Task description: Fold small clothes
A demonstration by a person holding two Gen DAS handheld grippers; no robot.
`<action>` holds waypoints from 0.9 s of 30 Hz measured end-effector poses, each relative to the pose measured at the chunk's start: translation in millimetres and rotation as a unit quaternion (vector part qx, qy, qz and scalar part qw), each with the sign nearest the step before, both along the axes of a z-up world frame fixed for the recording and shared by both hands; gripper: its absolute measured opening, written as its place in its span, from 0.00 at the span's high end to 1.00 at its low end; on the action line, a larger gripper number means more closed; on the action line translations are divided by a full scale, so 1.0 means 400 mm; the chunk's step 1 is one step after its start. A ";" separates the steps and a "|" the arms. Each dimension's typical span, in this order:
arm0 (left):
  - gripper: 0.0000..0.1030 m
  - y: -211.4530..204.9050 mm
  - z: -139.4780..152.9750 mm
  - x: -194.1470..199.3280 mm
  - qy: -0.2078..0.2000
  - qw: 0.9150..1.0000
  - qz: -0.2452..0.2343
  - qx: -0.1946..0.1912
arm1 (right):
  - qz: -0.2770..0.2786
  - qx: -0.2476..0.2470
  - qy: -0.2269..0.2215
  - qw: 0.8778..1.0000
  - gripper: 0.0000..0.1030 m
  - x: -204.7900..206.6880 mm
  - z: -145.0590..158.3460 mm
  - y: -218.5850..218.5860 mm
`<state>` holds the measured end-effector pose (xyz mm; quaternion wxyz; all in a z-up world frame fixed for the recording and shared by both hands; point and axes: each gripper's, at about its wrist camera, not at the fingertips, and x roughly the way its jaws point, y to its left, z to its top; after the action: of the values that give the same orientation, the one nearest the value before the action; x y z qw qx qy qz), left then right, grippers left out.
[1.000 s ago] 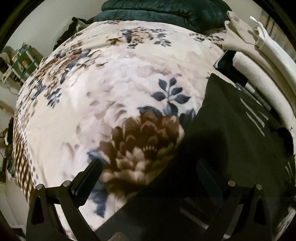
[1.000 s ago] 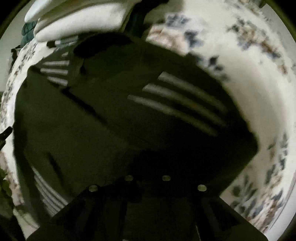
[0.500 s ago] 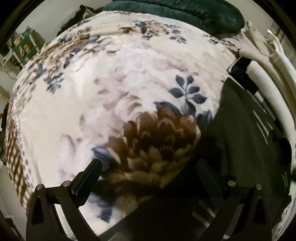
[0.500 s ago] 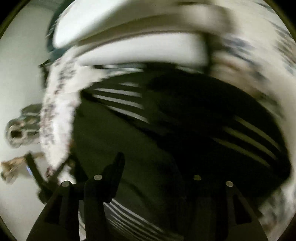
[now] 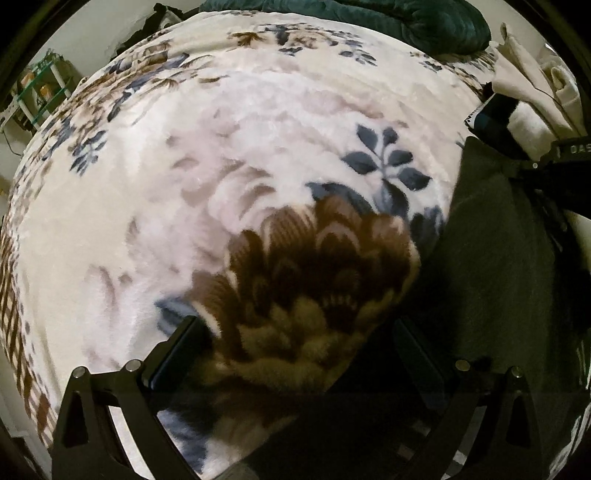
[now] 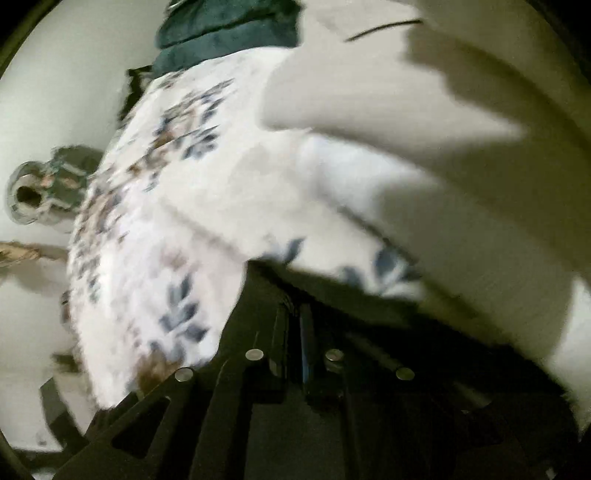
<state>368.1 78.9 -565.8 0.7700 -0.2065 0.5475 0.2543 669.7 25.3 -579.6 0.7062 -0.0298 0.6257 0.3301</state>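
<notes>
Right tool (image 6: 293,332) now swung off dark garment (image 5: 498,258) (long axis away).

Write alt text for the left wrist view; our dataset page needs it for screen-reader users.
An open left gripper hovers over a cream floral blanket with a large brown flower. A dark garment lies at the right, its edge under the right-hand finger. Folded cream fabric and a dark green cushion sit at the far end.

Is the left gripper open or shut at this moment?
Open. In the left wrist view the left gripper has its two fingers far apart, with only the floral blanket showing between them.
</notes>
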 end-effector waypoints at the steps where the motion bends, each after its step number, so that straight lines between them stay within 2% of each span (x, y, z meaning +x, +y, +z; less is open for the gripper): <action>1: 0.00 0.000 -0.002 0.000 0.000 1.000 0.000 -0.001 | -0.003 -0.017 -0.007 1.000 0.96 0.004 -0.011 0.005; 5: 0.00 0.003 0.001 0.001 0.002 1.000 -0.005 -0.005 | 0.002 -0.040 0.002 0.999 0.95 0.000 -0.025 0.012; 6: 0.00 0.005 0.005 0.001 0.003 1.000 -0.006 -0.005 | -0.002 -0.036 0.016 0.999 0.89 -0.001 -0.020 0.007; 7: 0.00 0.005 0.016 0.000 0.001 1.000 -0.011 -0.004 | -0.009 -0.034 0.028 0.999 0.81 -0.002 -0.011 -0.010; 9: 0.00 0.001 0.044 -0.003 -0.003 1.000 -0.024 0.006 | -0.031 -0.024 0.043 0.998 0.39 -0.020 0.024 -0.056; 10: 0.00 -0.003 0.060 -0.005 -0.006 0.999 -0.031 0.010 | -0.042 -0.017 0.043 0.998 0.33 -0.036 0.050 -0.093; 13: 0.00 -0.020 0.123 -0.024 -0.016 0.998 -0.060 0.022 | -0.079 -0.041 0.032 0.995 0.32 -0.109 0.116 -0.218; 14: 0.00 -0.027 0.142 -0.034 -0.017 0.997 -0.070 0.019 | -0.097 -0.064 0.029 0.993 0.30 -0.146 0.135 -0.274; 16: 0.00 -0.049 0.173 -0.048 -0.008 0.996 -0.090 0.017 | -0.126 -0.109 0.019 0.986 0.24 -0.204 0.163 -0.371; 19: 0.00 -0.096 0.218 -0.064 0.000 0.993 -0.121 0.013 | -0.186 -0.170 0.010 0.968 0.14 -0.307 0.204 -0.541; 21: 0.00 -0.139 0.249 -0.079 0.001 0.990 -0.138 0.020 | -0.212 -0.178 0.005 0.961 0.04 -0.359 0.225 -0.627; 22: 0.00 -0.167 0.269 -0.090 -0.001 0.989 -0.145 0.025 | -0.224 -0.176 -0.002 0.959 0.02 -0.387 0.240 -0.669; 27: 0.00 -0.308 0.355 -0.145 -0.010 0.987 -0.150 0.049 | -0.243 -0.124 0.000 0.962 0.00 -0.469 0.301 -0.828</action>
<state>310.0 -44.4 -423.7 0.8142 -0.0870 0.5513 0.1603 482.1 -306.0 -459.0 0.7562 0.0355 0.6498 0.0679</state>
